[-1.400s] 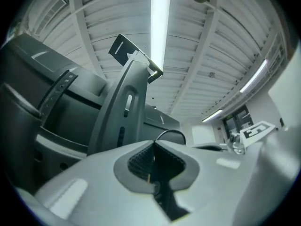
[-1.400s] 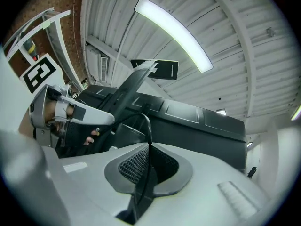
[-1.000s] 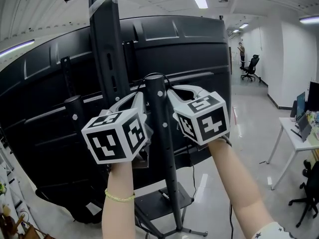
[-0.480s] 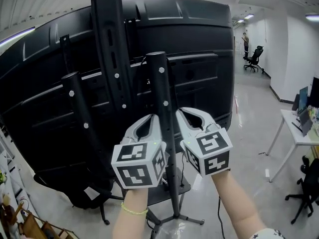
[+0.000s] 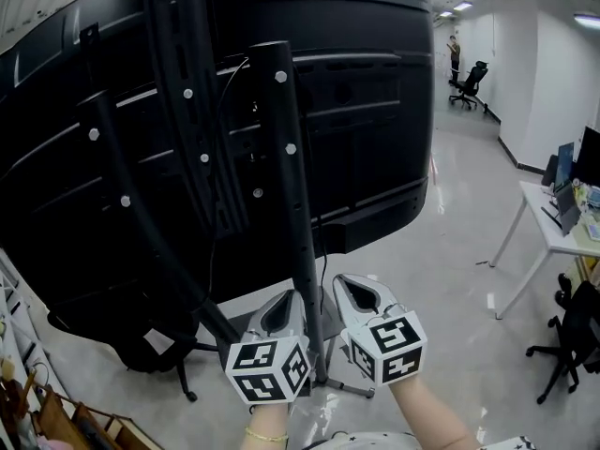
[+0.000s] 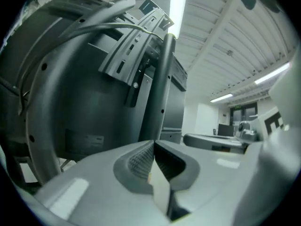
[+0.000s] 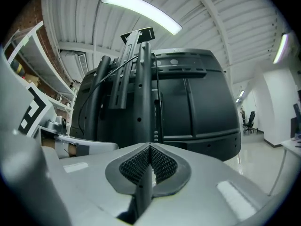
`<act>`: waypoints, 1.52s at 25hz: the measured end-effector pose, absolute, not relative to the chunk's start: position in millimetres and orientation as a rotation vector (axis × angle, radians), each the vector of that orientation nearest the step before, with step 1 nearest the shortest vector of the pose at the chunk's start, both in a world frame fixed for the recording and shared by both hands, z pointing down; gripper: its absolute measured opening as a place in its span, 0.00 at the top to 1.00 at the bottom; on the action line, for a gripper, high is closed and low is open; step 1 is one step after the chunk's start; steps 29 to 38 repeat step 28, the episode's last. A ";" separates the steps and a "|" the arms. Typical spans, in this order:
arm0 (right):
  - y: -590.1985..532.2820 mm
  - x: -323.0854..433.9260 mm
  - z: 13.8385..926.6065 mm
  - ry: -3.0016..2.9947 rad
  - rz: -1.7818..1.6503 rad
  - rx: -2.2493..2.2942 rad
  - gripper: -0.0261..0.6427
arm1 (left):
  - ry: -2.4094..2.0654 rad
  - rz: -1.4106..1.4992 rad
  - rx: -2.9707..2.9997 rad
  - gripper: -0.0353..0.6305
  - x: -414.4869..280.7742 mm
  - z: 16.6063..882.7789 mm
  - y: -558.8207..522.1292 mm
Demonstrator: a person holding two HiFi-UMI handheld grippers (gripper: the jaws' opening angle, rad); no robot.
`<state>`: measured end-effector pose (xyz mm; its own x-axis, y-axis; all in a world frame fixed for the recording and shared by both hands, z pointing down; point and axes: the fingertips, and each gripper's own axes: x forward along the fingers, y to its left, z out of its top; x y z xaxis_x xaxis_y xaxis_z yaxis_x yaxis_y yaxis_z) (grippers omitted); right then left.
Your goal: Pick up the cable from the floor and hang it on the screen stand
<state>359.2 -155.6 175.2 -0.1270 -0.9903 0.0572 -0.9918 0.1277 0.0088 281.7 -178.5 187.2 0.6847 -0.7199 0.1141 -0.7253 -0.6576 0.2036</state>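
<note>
The black screen stand's upright pole (image 5: 293, 195) rises in front of the big screen's back (image 5: 366, 111). A thin black cable (image 5: 221, 111) hangs from the pole's top and runs down beside the mounting bracket; it also shows as the cable (image 7: 158, 95) and the cable (image 6: 106, 28). My left gripper (image 5: 292, 300) is low, just left of the pole, shut and empty. My right gripper (image 5: 343, 285) is just right of the pole, also shut with nothing between its pads. Both sets of pads meet in the left gripper (image 6: 154, 146) and right gripper (image 7: 150, 148) views. Neither gripper touches the cable.
A second slanted stand leg (image 5: 141, 223) stands to the left. The stand base (image 5: 333, 382) rests on the glossy floor. A white desk (image 5: 553, 232) and black chair (image 5: 567, 345) are at the right, shelving (image 5: 19, 382) at the lower left. A person (image 5: 456, 56) stands far back.
Both grippers have come down from the pole's top to low on either side of it. The cable stays draped over the top. The right jaws have closed.
</note>
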 end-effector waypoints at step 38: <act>-148.9 337.0 208.0 -2.349 0.128 1.920 0.96 | -1.221 0.145 2.692 0.94 281.8 209.3 -170.3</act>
